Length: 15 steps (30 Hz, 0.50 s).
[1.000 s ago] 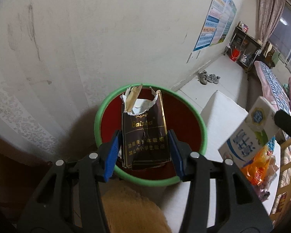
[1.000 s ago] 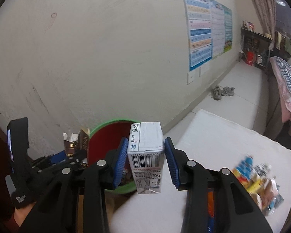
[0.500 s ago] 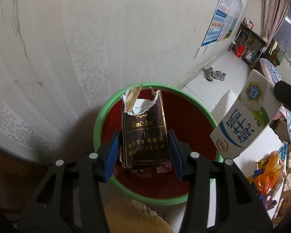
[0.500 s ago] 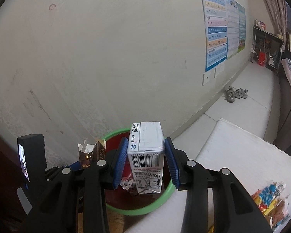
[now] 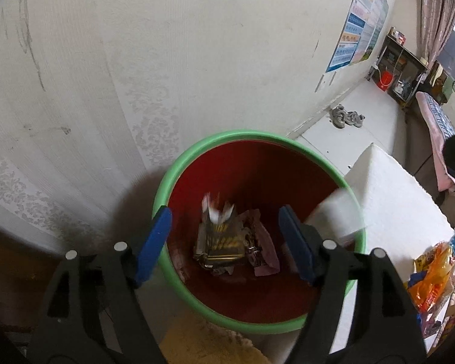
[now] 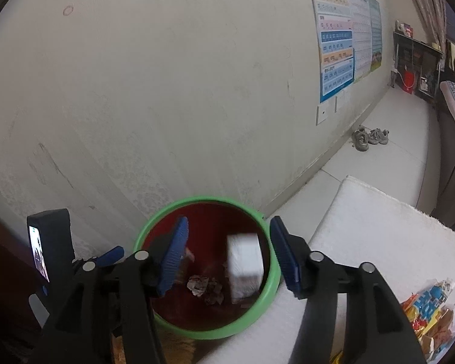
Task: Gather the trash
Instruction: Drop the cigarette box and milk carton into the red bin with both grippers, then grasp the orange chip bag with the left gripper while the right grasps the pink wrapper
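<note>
Both grippers have let go since the earlier frames: the left gripper (image 5: 224,239), which had clamped a torn dark packet, and the right gripper (image 6: 227,253), which had clamped a white carton, have just been opening, and nothing is now pressed between either pair of blue pads. In the left wrist view the packet (image 5: 220,241) lies blurred low in the bin (image 5: 197,148), at the centre of the red interior, among a pink wrapper (image 5: 265,250) and other scraps. The carton (image 6: 245,262) shows as a blurred white block inside the rim at about 3 o'clock in the right wrist view, apparently mid-fall; the same blur sits at the 3 o'clock rim in the left wrist view. Whether it has settled cannot be told. The bin stands against the wall, beside a white surface (image 6: 379,230) at 3 o'clock. More wrappers (image 6: 430,306), orange and blue, lie on that surface at 4 o'clock, well apart from the bin. Judgement: this drop is complete for the packet and all but complete for the carton; collection is not finished while the wrappers remain. Next move likely calls for both hands to swing toward 4 o'clock with jaws released. Risk: the carton striking the rim and tipping out.
</note>
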Each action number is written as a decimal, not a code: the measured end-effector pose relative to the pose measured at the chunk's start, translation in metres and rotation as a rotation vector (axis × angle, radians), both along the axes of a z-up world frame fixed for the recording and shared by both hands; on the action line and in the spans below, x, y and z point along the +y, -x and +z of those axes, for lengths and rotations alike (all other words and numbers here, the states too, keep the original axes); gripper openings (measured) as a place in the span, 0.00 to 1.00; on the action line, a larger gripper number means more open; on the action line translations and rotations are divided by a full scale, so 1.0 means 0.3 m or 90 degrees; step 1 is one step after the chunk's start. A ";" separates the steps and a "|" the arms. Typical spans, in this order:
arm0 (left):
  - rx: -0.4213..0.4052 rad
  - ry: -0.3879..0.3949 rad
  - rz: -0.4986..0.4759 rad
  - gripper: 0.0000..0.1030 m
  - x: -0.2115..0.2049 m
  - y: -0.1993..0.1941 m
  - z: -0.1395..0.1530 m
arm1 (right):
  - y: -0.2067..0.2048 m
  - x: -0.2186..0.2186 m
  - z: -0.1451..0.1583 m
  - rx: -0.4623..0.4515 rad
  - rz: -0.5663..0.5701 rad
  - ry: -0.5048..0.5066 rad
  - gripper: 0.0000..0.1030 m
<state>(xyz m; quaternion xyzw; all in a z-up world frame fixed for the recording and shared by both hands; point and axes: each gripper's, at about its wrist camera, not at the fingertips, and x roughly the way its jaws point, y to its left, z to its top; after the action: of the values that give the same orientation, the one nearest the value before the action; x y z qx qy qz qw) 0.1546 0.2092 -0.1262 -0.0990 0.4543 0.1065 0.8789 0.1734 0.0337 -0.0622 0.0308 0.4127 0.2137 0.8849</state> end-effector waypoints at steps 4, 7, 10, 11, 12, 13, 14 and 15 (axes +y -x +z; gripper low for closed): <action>-0.006 -0.001 0.006 0.73 -0.004 0.028 0.019 | 0.064 -0.066 0.011 -0.001 -0.015 -0.007 0.58; -0.008 0.006 -0.002 0.74 -0.027 0.059 0.027 | 0.157 -0.137 -0.006 0.008 -0.029 0.006 0.59; -0.006 0.005 -0.028 0.74 -0.092 0.089 0.025 | 0.266 -0.234 -0.044 0.021 -0.053 0.037 0.59; -0.003 0.007 -0.035 0.74 -0.110 0.096 0.023 | 0.298 -0.267 -0.056 0.026 -0.063 0.046 0.60; -0.001 0.010 -0.045 0.74 -0.133 0.103 0.020 | 0.335 -0.312 -0.071 0.032 -0.078 0.056 0.60; 0.003 0.013 -0.057 0.74 -0.165 0.116 0.017 | 0.370 -0.359 -0.087 0.037 -0.096 0.071 0.60; 0.004 0.016 -0.070 0.74 -0.199 0.132 0.014 | 0.394 -0.392 -0.100 0.040 -0.110 0.086 0.60; 0.005 0.018 -0.078 0.76 -0.224 0.144 0.011 | 0.429 -0.450 -0.121 0.045 -0.135 0.109 0.60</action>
<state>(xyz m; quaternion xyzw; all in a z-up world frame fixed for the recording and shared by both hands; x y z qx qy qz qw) 0.1114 0.1419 -0.1229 -0.0827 0.4647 0.0467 0.8804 0.0448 -0.1014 -0.0986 0.0063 0.4549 0.0816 0.8868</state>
